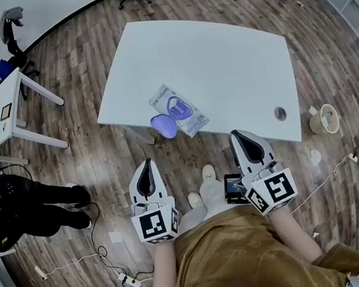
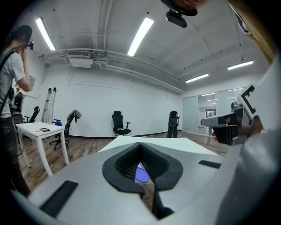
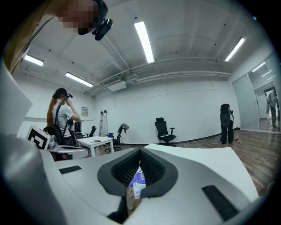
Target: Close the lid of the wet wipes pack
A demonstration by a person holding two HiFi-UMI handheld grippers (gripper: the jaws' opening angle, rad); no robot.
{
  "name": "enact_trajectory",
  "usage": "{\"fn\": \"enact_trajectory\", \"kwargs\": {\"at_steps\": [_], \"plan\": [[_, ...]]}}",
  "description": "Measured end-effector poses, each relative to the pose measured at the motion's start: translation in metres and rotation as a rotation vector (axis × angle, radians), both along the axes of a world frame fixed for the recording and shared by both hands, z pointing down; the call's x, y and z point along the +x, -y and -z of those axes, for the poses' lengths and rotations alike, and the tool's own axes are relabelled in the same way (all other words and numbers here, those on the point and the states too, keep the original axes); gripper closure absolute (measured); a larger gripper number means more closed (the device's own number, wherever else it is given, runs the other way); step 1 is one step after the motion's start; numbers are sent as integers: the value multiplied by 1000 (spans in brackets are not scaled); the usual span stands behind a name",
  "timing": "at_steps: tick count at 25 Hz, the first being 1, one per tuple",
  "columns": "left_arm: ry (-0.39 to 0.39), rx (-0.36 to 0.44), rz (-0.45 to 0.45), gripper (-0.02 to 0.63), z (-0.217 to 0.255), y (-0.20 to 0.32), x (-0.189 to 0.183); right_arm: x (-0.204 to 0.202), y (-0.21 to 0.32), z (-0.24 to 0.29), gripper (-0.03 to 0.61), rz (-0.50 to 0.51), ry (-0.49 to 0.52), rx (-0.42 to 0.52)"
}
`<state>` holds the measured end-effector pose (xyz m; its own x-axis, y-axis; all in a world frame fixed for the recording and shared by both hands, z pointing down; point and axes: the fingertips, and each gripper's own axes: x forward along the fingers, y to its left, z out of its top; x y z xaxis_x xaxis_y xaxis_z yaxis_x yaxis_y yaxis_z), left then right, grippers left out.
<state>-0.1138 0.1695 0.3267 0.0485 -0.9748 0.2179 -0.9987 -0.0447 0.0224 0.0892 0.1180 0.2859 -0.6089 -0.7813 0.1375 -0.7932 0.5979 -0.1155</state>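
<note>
1. Nearest the person, the left gripper [image 1: 147,165] and the right gripper [image 1: 239,136] hang over the floor, just short of the table's near edge. Neither touches anything. In the left gripper view the left gripper [image 2: 140,145] has its jaws closed tip to tip with nothing between them, and the right gripper [image 3: 140,152] is closed and empty in the same way.
2. Next comes the purple lid [image 1: 164,126], folded open on the near-left side of the pack at the very near edge of the table [image 1: 221,56]. Whether it overhangs the edge cannot be told.
3. Just beyond it the wet wipes pack [image 1: 179,109] lies flat and askew, with its purple opening uncovered.
4. The closing likely goes best with closed jaws used as a blunt finger. One gripper would come in low from the near side, get under the lid's free edge and sweep it up and away over the opening.
5. The pack looks light and may slide toward the far side. The other gripper should probably press on its far end while the lid is pushed down until it seats.
</note>
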Motion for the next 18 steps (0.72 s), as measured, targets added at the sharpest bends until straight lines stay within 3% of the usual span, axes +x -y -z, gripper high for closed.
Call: {"fn": "enact_trajectory", "kwargs": {"at_steps": [6, 14, 18], "plan": [[59, -44, 7, 617, -13, 32, 1, 1, 46, -10, 572, 0, -52, 17], [55, -108, 23, 617, -29, 67, -6, -3, 90, -19, 572, 17, -40, -18], [63, -133, 19, 617, -39, 82, -2, -3, 103, -14, 572, 42, -13, 21]]}}
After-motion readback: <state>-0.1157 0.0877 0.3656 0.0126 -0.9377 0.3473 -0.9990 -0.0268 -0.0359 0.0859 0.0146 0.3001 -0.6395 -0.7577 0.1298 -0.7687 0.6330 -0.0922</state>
